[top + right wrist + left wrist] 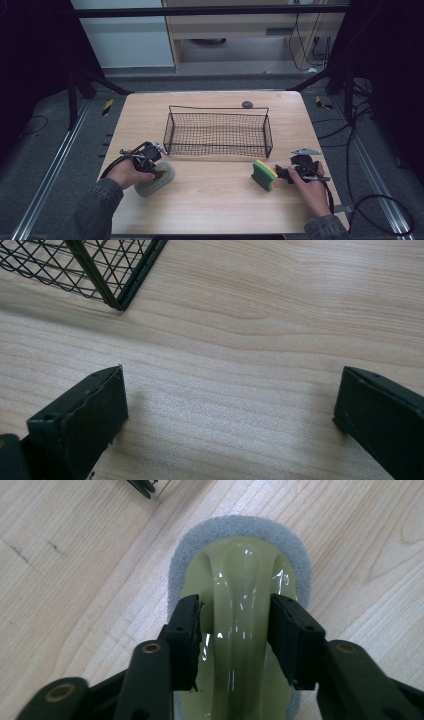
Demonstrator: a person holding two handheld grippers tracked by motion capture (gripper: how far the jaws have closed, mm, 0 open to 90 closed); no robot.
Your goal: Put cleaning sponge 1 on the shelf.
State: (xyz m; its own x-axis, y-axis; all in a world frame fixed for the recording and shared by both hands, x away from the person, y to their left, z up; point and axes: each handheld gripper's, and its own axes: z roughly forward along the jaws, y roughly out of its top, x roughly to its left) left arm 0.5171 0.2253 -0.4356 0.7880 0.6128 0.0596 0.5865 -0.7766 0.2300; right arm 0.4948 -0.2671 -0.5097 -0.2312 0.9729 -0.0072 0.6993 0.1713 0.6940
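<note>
Two black jaws of my left hand-held gripper (235,630) are closing on the glossy yellow-green handle of a scrub pad (240,570), one jaw pressing each side of the raised ridge, while the pad's grey felt base is lying flat on the tabletop (75,555). From above, that pad (155,179) is sitting near the front left of the tabletop (210,210), just in front of the left end of a black wire basket (218,133), and my left hand (129,172) is wrapping around the left hand-held gripper (159,172). My right hand-held gripper (230,415) is hanging with its jaws spread wide apart over bare wood, gripping nothing, with a corner of the basket (90,270) showing beyond them at upper left. In the high view my right hand (312,187) is holding that hand-held gripper (280,173) just beside a green and yellow sponge (263,175), which is standing on edge near the basket's front right corner; whether the jaws are touching it I cannot tell. A small dark round object (247,104) is lying behind the basket near the far edge
</note>
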